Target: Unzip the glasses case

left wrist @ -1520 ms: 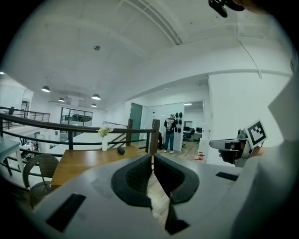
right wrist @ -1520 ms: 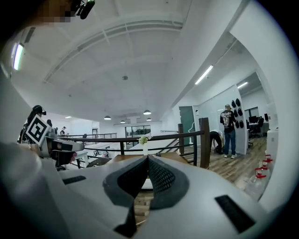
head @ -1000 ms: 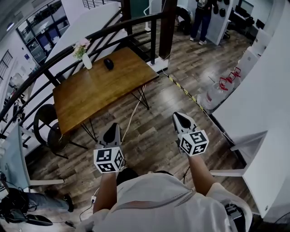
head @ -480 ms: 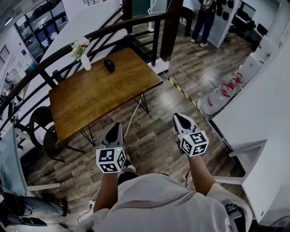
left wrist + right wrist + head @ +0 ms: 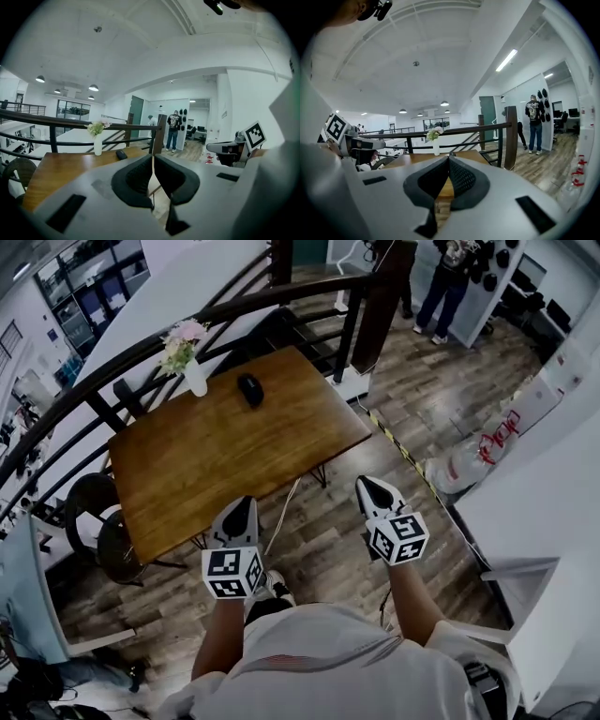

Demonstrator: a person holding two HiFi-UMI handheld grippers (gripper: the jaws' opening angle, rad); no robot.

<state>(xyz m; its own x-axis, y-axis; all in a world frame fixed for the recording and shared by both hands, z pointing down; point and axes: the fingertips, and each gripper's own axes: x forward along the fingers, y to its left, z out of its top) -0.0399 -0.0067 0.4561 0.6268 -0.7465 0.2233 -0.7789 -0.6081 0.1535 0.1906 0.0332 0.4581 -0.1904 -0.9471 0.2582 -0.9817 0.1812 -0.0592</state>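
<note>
So basically nothing of the task is done yet, as far as I can tell. Biggest thing in view is the wood plank floor (image 5: pixel 328 540) the person stands on, then the brown wooden table (image 5: pixel 216 456) up ahead, tucked against a dark curved railing (image 5: pixel 141 357). There's a black chair (image 5: pixel 94 512) at the table's left end. On the far side of the tabletop sits a white vase (image 5: pixel 196 379) with pink flowers, and just beside it, to the right, a small dark oval thing that I'm pretty sure is the glasses case (image 5: pixel 249 390). It lies flat on the table, well apart from both grippers, and it's too small to see its zipper, so I'm guessing it's closed. The left gripper (image 5: pixel 239 506) and the right gripper (image 5: pixel 373 486) are both held out over the floor, short of the table edge, pointing roughly toward it. Each one has its fingers pressed together with nothing between them. Everything is left: get to the table, steady the case, catch the zipper pull, and run it round.
</note>
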